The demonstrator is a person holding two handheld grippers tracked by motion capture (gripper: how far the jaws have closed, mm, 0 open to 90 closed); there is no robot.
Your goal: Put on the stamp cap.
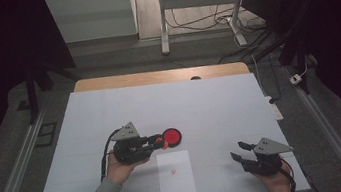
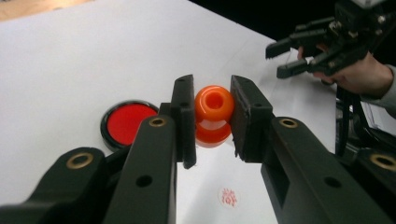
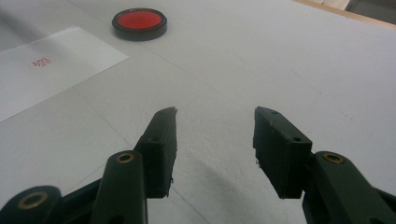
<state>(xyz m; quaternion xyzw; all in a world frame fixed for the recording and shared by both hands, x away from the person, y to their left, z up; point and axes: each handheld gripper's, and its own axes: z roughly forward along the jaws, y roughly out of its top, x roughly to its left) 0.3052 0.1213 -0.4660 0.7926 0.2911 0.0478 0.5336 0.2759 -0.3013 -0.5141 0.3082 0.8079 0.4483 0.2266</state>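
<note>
My left gripper (image 1: 157, 140) (image 2: 212, 116) is shut on an orange stamp (image 2: 214, 103) (image 1: 163, 142), its pads pressing the rounded handle from both sides. The stamp hangs just left of a round red ink pad (image 1: 172, 136) (image 2: 123, 123) (image 3: 139, 21) in a black case. In front of the pad lies a white paper sheet (image 1: 175, 176) (image 3: 51, 70) bearing a small red stamp mark (image 1: 172, 172) (image 2: 228, 197) (image 3: 41, 62). Near the table's front right, my right gripper (image 1: 236, 150) (image 3: 215, 126) (image 2: 280, 58) stands open above the bare cover, nothing between its jaws.
A white cover (image 1: 110, 114) spreads over the table, with a wooden edge (image 1: 155, 76) showing at the back. Metal rails (image 1: 16, 163) run along both sides. Desk legs and cables (image 1: 228, 17) stand on the floor beyond the table.
</note>
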